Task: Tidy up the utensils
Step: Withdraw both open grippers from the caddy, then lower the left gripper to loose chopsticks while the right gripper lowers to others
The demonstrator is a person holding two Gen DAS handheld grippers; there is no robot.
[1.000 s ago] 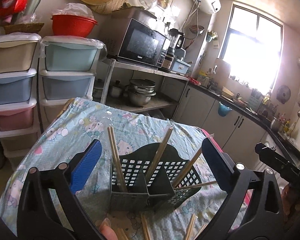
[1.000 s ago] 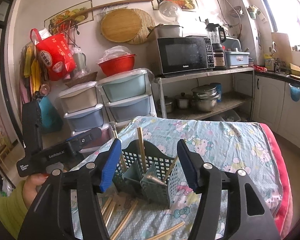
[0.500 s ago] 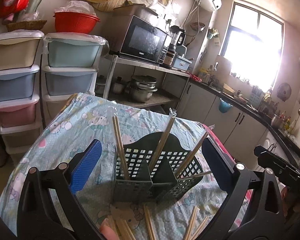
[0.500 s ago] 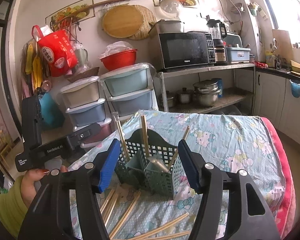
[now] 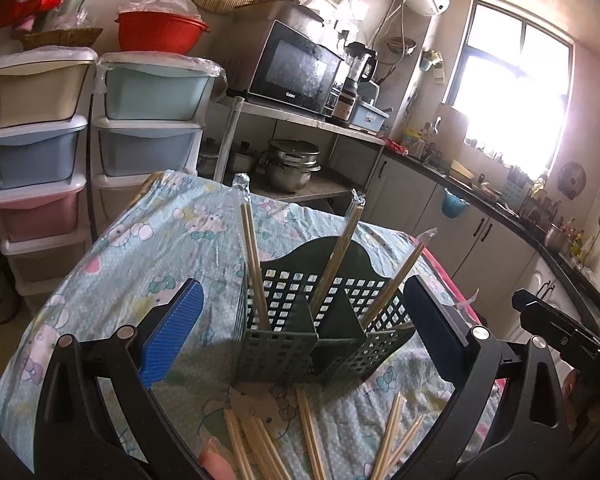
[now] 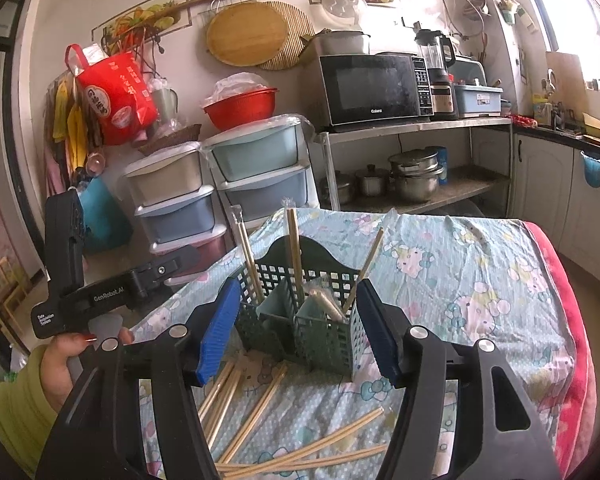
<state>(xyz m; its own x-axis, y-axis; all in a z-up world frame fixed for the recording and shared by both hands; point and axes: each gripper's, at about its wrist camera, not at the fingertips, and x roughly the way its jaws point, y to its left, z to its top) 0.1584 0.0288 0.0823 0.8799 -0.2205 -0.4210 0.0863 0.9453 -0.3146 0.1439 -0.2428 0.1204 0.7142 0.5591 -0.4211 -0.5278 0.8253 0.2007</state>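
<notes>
Both grippers, left point(image 5: 300, 344) and right point(image 6: 298, 330), have pulled back from the basket point(image 5: 320, 320), fingers apart and empty; loose chopsticks point(image 6: 260, 408) before it now show, still unsorted.

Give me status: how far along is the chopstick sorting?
Partly done. Three wrapped chopstick pairs stand in the green caddy. Left gripper and right gripper are both open, holding nothing. Left: several loose chopsticks lying on the tablecloth.

Microwave point(image 6: 374, 94) reads "Galanz"; left gripper point(image 6: 100, 298) "GenRobot.AI".
</notes>
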